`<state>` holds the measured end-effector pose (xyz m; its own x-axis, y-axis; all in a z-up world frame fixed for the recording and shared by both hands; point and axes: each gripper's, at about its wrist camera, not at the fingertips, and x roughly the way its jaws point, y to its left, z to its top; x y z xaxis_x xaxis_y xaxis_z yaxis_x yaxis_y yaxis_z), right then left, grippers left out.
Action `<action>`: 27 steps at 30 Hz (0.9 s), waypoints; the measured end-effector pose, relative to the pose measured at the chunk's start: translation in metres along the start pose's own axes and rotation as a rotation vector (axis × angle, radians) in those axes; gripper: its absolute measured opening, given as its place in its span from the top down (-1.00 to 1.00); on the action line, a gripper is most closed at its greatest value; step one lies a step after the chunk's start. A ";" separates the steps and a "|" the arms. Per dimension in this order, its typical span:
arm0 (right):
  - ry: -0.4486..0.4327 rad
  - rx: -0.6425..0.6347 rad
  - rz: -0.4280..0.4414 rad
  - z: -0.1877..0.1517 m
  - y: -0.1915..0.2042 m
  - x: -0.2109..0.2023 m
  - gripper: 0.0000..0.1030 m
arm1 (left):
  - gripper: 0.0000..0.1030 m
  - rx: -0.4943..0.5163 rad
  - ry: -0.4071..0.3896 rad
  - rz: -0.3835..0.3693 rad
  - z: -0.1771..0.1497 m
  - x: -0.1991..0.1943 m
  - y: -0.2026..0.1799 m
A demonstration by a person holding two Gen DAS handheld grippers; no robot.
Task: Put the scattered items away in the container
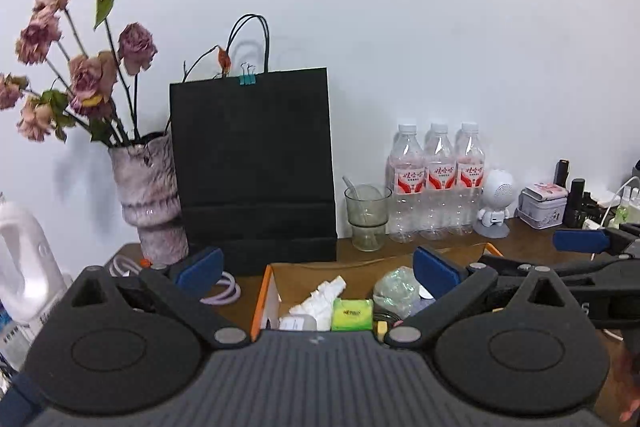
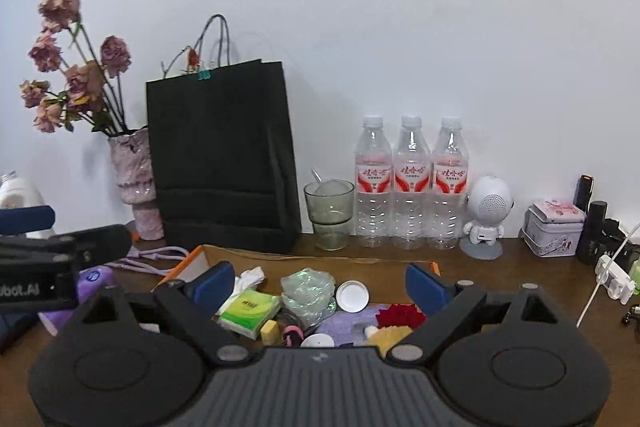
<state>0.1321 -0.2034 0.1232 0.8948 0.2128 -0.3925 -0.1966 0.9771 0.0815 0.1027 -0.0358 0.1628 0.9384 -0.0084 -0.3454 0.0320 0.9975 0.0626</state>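
An open cardboard box (image 2: 300, 262) with orange edges (image 1: 259, 301) lies on the wooden table, just below both grippers. In it are a green tissue pack (image 2: 250, 311), crumpled white tissue (image 1: 324, 293), clear plastic wrap (image 2: 308, 291), a white lid (image 2: 352, 297), a red frilly item (image 2: 400, 315), a yellow block (image 2: 269, 331) and a pink hair tie (image 2: 292, 334). My left gripper (image 1: 318, 273) hangs open over the box's left part with nothing between its blue pads. My right gripper (image 2: 320, 287) is open over the box too, also with nothing between its pads.
Behind the box stand a black paper bag (image 1: 252, 167), a vase of dried roses (image 1: 148, 195), a glass (image 1: 366, 217), three water bottles (image 1: 438, 183), a white robot figure (image 1: 496, 203) and a tin (image 1: 544, 205). A purple cable (image 1: 224, 291) and a white jug (image 1: 20, 259) lie left.
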 end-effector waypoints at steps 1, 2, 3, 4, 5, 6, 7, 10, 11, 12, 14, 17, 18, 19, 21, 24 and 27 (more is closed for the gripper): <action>-0.007 -0.002 -0.004 -0.003 0.003 -0.007 -0.79 | -1.00 -0.012 0.005 0.005 -0.004 -0.007 0.000; -0.017 -0.008 -0.004 -0.010 0.008 -0.016 -0.78 | -1.00 -0.022 0.006 0.008 -0.010 -0.017 -0.001; -0.033 -0.022 -0.015 -0.018 0.013 -0.027 -0.78 | -1.00 -0.034 0.002 0.008 -0.019 -0.030 -0.001; -0.048 -0.042 -0.028 -0.026 0.018 -0.042 -0.78 | -1.00 -0.047 -0.004 0.003 -0.031 -0.042 0.000; -0.061 -0.058 -0.041 -0.036 0.022 -0.057 -0.78 | -1.00 -0.054 -0.012 -0.010 -0.043 -0.054 0.002; -0.069 -0.071 -0.048 -0.047 0.025 -0.073 -0.80 | -1.00 -0.054 -0.024 -0.031 -0.056 -0.069 0.004; -0.069 -0.079 -0.053 -0.059 0.028 -0.090 -0.80 | -1.00 -0.047 -0.036 -0.045 -0.070 -0.084 0.006; -0.045 -0.078 -0.006 -0.103 0.033 -0.141 -0.81 | -1.00 -0.016 -0.057 -0.018 -0.113 -0.130 0.011; -0.037 -0.073 0.009 -0.117 0.035 -0.157 -0.82 | -1.00 -0.028 -0.062 -0.012 -0.129 -0.146 0.014; -0.035 -0.071 0.022 -0.132 0.037 -0.171 -0.84 | -1.00 -0.051 -0.055 -0.008 -0.145 -0.160 0.017; -0.020 -0.067 0.041 -0.160 0.043 -0.194 -0.90 | -1.00 -0.106 -0.015 -0.008 -0.171 -0.179 0.021; 0.040 -0.067 0.022 -0.193 0.048 -0.207 -0.90 | -1.00 -0.136 0.068 -0.017 -0.199 -0.191 0.021; 0.053 -0.064 0.012 -0.200 0.049 -0.207 -0.90 | -1.00 -0.130 0.075 -0.021 -0.201 -0.190 0.021; 0.068 -0.056 0.005 -0.203 0.049 -0.204 -0.90 | -1.00 -0.123 0.080 -0.020 -0.201 -0.186 0.020; 0.118 -0.044 -0.022 -0.203 0.050 -0.187 -0.90 | -1.00 -0.123 0.091 -0.006 -0.196 -0.170 0.021; 0.157 -0.022 -0.040 -0.202 0.046 -0.162 -0.90 | -1.00 -0.099 0.153 0.002 -0.192 -0.139 0.016; 0.190 -0.029 -0.059 -0.202 0.046 -0.140 -0.90 | -1.00 -0.051 0.192 -0.014 -0.197 -0.119 0.011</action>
<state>-0.0828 -0.1893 -0.0037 0.8138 0.1478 -0.5620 -0.1597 0.9868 0.0282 -0.0762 -0.0100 0.0199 0.8552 -0.0140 -0.5181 0.0226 0.9997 0.0103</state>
